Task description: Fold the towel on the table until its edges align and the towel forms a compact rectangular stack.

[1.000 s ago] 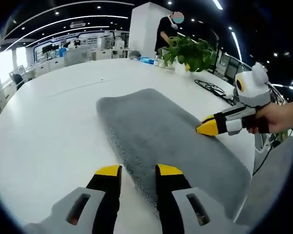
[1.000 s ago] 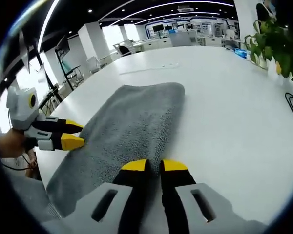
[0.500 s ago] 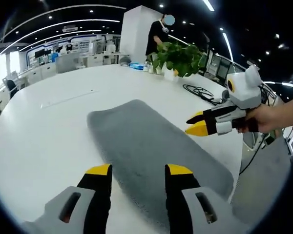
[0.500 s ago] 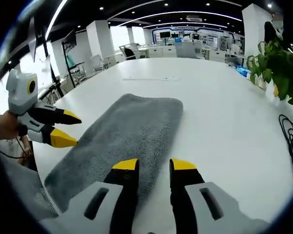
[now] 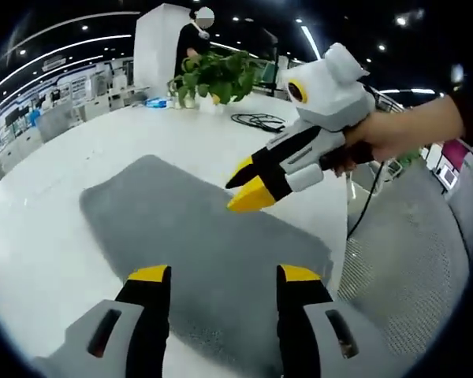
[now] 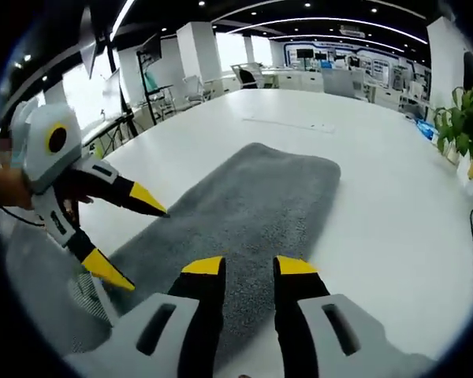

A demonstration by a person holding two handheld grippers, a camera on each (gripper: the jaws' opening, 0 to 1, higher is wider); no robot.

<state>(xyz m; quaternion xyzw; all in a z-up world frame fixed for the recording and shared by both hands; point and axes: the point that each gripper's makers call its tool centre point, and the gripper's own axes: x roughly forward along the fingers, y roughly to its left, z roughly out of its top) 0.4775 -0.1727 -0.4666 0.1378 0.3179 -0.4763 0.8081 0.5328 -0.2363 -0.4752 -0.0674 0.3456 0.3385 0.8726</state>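
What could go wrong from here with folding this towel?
The towel lies flat and both grippers are open above it, the left gripper and the right gripper, so a grab may catch uneven edges and skew the fold. The towel's near end sits by the table edge, so it might slide off.

Towel (image 5: 197, 236) plain mid grey, fuzzy pile, no pattern. Surface (image 6: 394, 228) glossy white. Left hand-held gripper (image 5: 221, 277) grey body, black jaws, yellow tips; right hand-held gripper (image 6: 248, 268) same colours. Plant (image 5: 217, 75) green leaves. Cable (image 5: 260, 120) black.
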